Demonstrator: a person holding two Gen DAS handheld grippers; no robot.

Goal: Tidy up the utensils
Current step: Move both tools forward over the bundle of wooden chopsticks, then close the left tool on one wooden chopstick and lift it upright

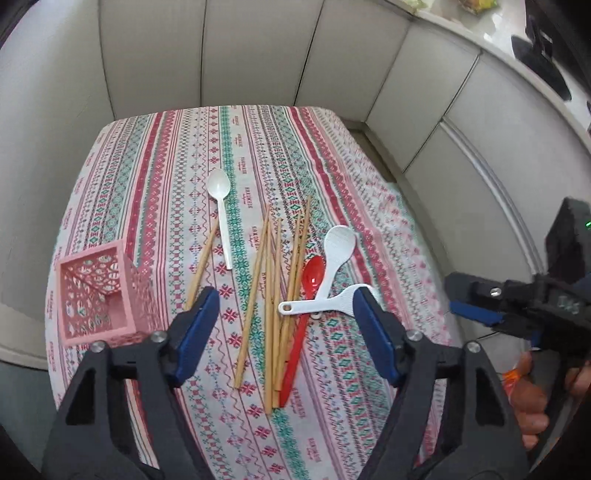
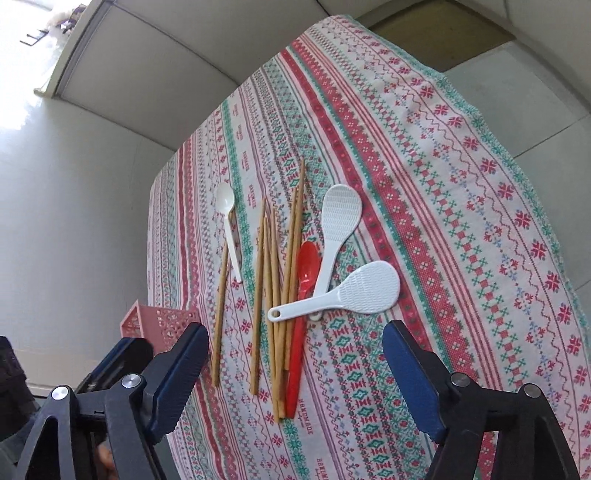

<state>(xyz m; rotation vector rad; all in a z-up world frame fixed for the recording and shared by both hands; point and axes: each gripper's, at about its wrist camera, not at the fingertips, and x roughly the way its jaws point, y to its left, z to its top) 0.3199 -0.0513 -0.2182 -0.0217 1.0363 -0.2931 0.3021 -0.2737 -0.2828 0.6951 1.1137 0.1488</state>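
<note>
Several wooden chopsticks (image 1: 271,302) (image 2: 271,295) lie loose on the patterned tablecloth (image 1: 184,155) (image 2: 424,166). A red spoon (image 1: 301,325) (image 2: 299,325) lies among them. Two white rice paddles (image 1: 338,251) (image 2: 336,229) cross beside it; the second paddle (image 2: 365,288) lies flat on the right. A white spoon (image 1: 221,206) (image 2: 229,225) lies further back. A pink lattice holder (image 1: 99,291) (image 2: 162,325) stands at the left. My left gripper (image 1: 284,332) is open and empty above the chopsticks. My right gripper (image 2: 295,376) is open and empty; it also shows in the left wrist view (image 1: 476,306).
White panel walls (image 1: 258,55) enclose the table at the back and sides. The table's left edge (image 1: 51,295) runs close by the pink holder. A counter (image 1: 498,29) with dark objects runs at the upper right.
</note>
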